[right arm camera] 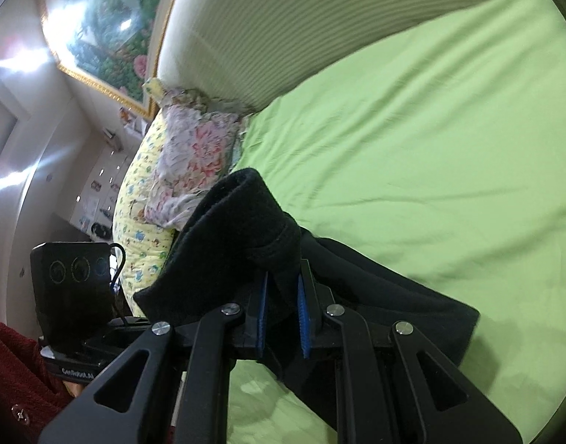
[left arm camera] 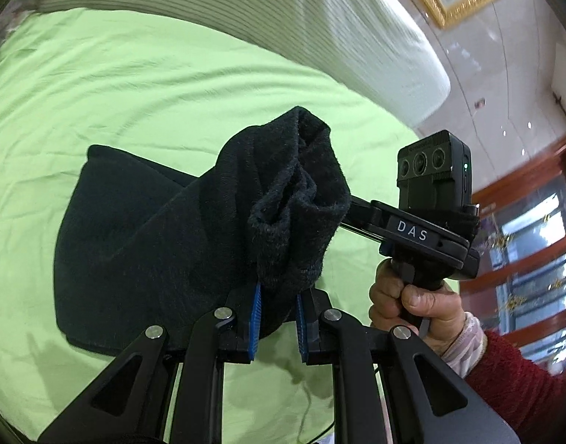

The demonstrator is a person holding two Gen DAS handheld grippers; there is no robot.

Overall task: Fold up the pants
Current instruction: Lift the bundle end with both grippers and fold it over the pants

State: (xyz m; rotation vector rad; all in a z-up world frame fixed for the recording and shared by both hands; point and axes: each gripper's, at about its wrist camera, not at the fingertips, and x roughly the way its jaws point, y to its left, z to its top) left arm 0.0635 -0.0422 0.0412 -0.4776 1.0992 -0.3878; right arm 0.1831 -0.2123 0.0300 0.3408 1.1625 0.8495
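Black fleece pants [left arm camera: 142, 244] lie partly folded on a green bed sheet [left arm camera: 135, 92]. My left gripper [left arm camera: 278, 296] is shut on a bunched end of the pants, which stands up between its blue pads [left arm camera: 256, 314]. In the left wrist view the other gripper's body sits to the right, held by a hand [left arm camera: 419, 307], its fingers hidden in the cloth. My right gripper [right arm camera: 284, 288] is shut on another thick fold of the pants [right arm camera: 246, 229], lifted off the sheet [right arm camera: 430, 129]. The rest of the cloth trails down to the right under it.
A ribbed cream headboard [left arm camera: 319, 29] runs along the far edge of the bed. Floral pillows [right arm camera: 179, 162] are stacked at the bed's left side in the right wrist view. A gold-framed picture [right arm camera: 98, 37] hangs on the wall. A red sleeve [left arm camera: 519, 388] is at the lower right.
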